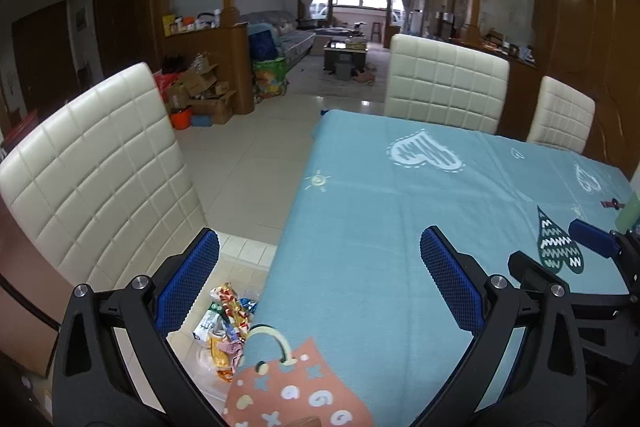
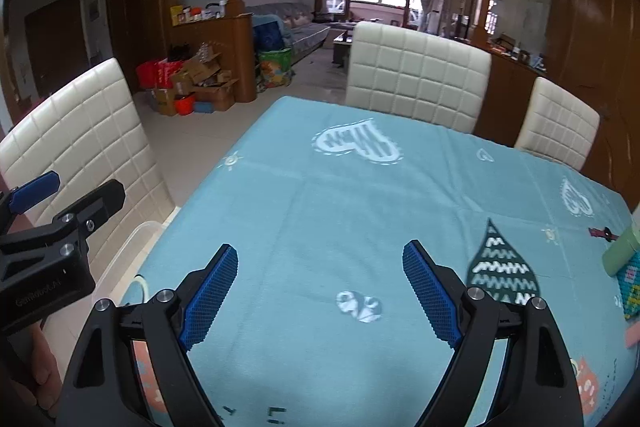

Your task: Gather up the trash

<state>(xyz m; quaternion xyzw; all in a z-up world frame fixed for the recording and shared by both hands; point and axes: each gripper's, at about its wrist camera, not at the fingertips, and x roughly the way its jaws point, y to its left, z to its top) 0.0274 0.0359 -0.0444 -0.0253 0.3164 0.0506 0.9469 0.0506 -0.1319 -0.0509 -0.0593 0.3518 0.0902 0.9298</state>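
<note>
Several crumpled colourful wrappers lie in a clear plastic bin on the floor beside the table's left edge; the bin's rim also shows in the right wrist view. My left gripper is open and empty, straddling the table's left edge above the bin. My right gripper is open and empty, held above the blue tablecloth. The right gripper shows at the right of the left wrist view, and the left gripper at the left of the right wrist view.
White padded chairs stand at the left and far side of the table. A green object and a knitted item sit at the table's right edge. Cardboard boxes clutter the floor beyond.
</note>
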